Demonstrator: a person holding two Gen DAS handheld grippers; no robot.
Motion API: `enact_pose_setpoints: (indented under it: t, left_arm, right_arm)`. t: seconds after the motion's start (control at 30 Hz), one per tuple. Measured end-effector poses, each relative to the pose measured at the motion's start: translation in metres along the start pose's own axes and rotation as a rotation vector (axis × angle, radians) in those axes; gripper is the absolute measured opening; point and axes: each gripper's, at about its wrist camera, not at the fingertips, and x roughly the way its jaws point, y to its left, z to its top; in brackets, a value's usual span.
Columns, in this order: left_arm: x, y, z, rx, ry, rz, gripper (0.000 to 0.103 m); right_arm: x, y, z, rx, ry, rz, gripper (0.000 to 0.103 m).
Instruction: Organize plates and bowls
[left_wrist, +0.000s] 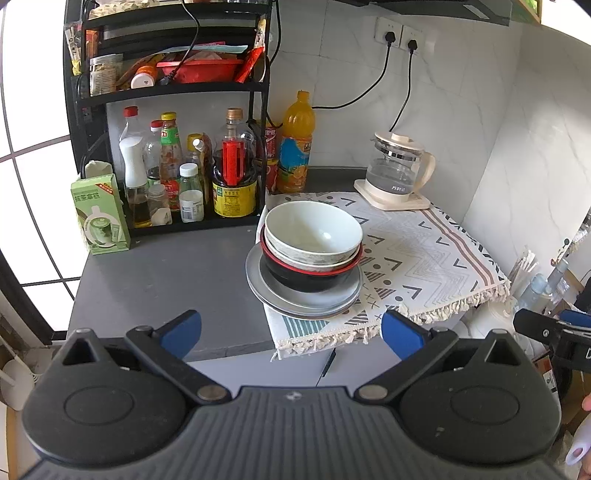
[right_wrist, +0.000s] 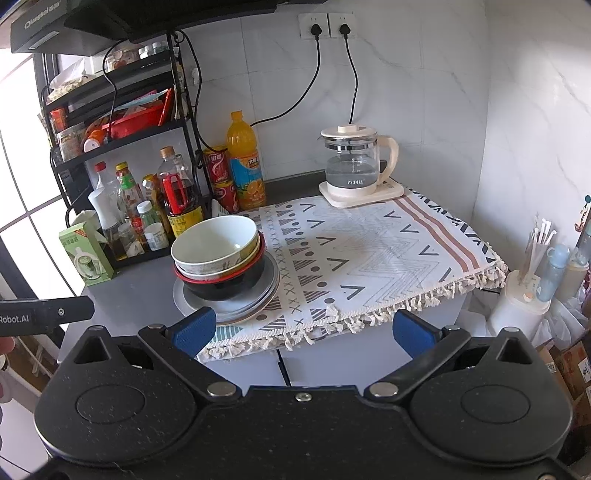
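Note:
A stack of dishes sits at the left edge of the patterned cloth (left_wrist: 417, 251). On top is a white bowl (left_wrist: 313, 230) (right_wrist: 215, 238), nested in another pale bowl, which sits in a black bowl with a red rim (left_wrist: 306, 277) (right_wrist: 225, 282). Grey plates (left_wrist: 295, 299) (right_wrist: 236, 306) lie at the bottom. My left gripper (left_wrist: 291, 328) is open and held short of the stack, near the counter's front edge. My right gripper (right_wrist: 303, 330) is open too, in front of the cloth's fringe, with nothing between its fingers.
A black rack (left_wrist: 173, 92) with sauce bottles (left_wrist: 234, 166) stands at the back left, a green carton (left_wrist: 100, 216) beside it. An orange juice bottle (left_wrist: 297, 144) and a glass kettle (left_wrist: 399, 170) stand at the back. Bare grey countertop (left_wrist: 166, 280) lies left of the stack.

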Motion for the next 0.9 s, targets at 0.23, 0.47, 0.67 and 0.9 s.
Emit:
enact_pose_setpoints:
  t: [0.23, 0.47, 0.67, 0.9]
  left_arm:
    - [0.004, -0.007, 0.001, 0.007, 0.0, -0.004, 0.103]
    - [0.004, -0.01, 0.002, 0.007, -0.002, -0.003, 0.103]
    - [0.004, -0.011, 0.001, 0.007, -0.004, 0.001, 0.103]
    - [0.007, -0.015, -0.001, 0.026, 0.007, -0.005, 0.103]
  right_arm:
    - [0.001, -0.001, 0.0, 0.001, 0.005, 0.0, 0.103]
    - [0.003, -0.002, 0.0, -0.003, 0.016, 0.008, 0.103]
    - [0.005, -0.005, -0.001, -0.003, 0.02, 0.016, 0.103]
    - [0.008, -0.004, -0.002, -0.003, 0.031, 0.019, 0.103]
